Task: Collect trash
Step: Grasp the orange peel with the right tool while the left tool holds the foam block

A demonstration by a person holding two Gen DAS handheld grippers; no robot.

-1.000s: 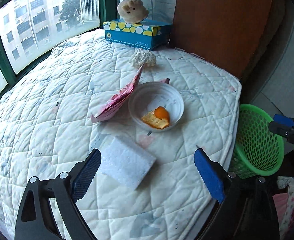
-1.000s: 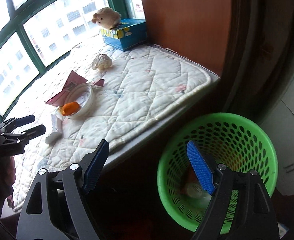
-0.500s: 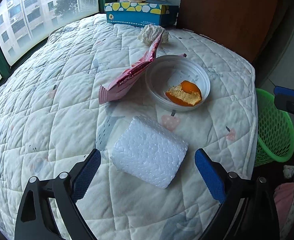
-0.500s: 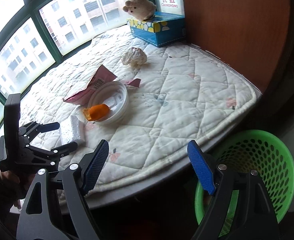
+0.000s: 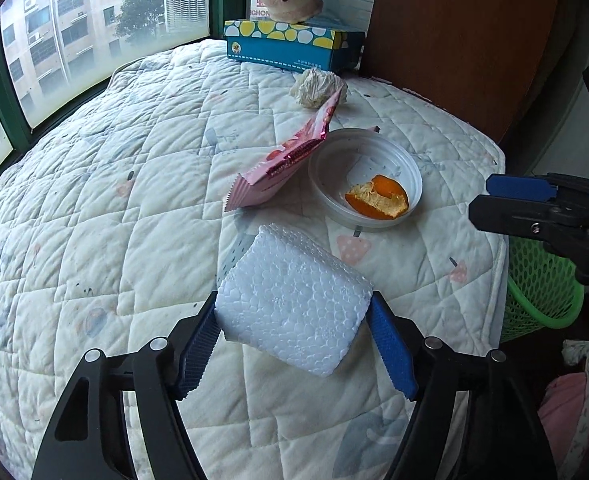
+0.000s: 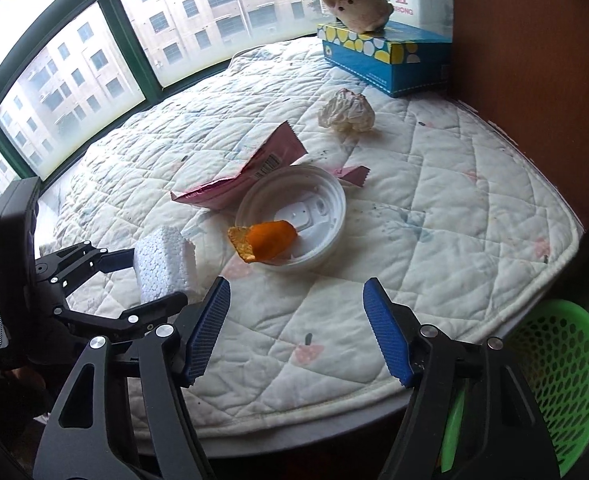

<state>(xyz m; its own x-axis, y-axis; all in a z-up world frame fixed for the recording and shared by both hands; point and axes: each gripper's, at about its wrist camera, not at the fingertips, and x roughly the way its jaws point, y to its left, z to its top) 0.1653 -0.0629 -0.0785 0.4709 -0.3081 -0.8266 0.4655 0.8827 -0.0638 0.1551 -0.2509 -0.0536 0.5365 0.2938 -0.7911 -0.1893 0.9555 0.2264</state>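
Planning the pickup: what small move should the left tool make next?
Probably finish closing the left tool on the foam block. Its jaws are closing with the block between them, pads at both sides, and the block lies on the quilt.

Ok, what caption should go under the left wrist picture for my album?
Left gripper closing around a white foam block on the quilted mat.
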